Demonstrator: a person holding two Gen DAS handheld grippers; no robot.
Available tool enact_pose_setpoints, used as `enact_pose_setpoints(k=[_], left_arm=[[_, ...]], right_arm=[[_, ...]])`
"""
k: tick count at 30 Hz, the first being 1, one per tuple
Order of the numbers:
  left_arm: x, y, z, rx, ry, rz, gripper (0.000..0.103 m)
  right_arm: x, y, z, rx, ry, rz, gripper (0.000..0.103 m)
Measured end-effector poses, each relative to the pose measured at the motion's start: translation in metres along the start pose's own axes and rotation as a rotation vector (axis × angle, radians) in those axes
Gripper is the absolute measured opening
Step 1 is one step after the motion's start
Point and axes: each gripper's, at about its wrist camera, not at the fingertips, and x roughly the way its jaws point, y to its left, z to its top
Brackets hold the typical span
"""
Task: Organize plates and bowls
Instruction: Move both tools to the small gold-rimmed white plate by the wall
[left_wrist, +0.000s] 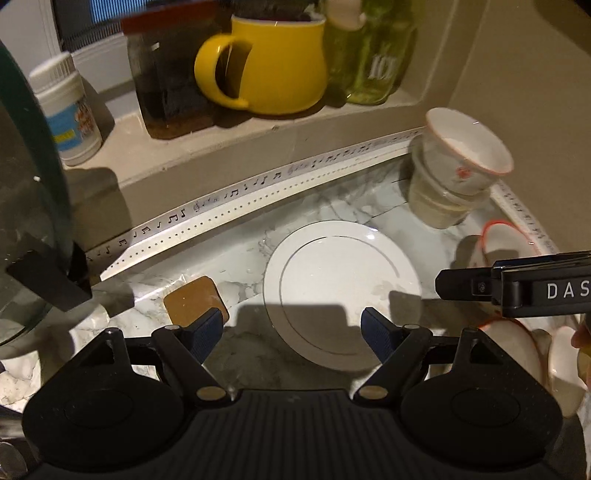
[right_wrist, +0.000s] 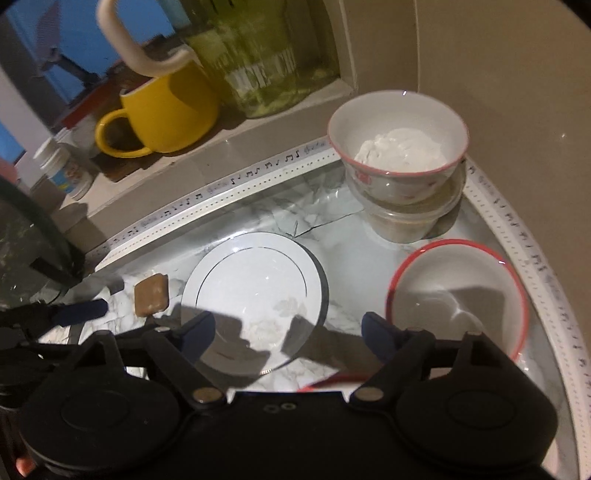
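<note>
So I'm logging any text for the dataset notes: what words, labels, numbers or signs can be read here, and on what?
"DAS": white letters on the right gripper, cut off at the picture's edge.
Music notes and clefs, no words: printed on the white edging strip.
Pale lettering on the green glass jar: too blurred to read.
Colourful label on the white plastic tub: too blurred to read.
Red mark on the stacked bowl: unreadable.

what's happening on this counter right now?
A person is tidying dishes with a handheld gripper in each hand. Both the left gripper and right gripper are open, hold nothing and hover over the white plate on the marble counter. A red-rimmed bowl sits to the plate's right; another bowl rests on a clear container behind it.
</note>
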Motion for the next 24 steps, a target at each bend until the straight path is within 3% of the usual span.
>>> enact_pose_setpoints(k=[13,17,24], left_arm=[[0.048,0.013,0.005,-0.116,0.041,-0.014,0.082],[0.057,0.017,0.004,-0.149,0.071,-0.053,0.082],[0.075,0.016,0.004,-0.149,0.108,-0.066,0.082]], right_arm=[[0.052,-0.013,0.009,0.013,0.057,-0.011,0.077],[0.062,-0.016,0.012,0.026,0.069,-0.009,0.075],[0.070,-0.011,0.017,-0.002,0.068,-0.010,0.071]])
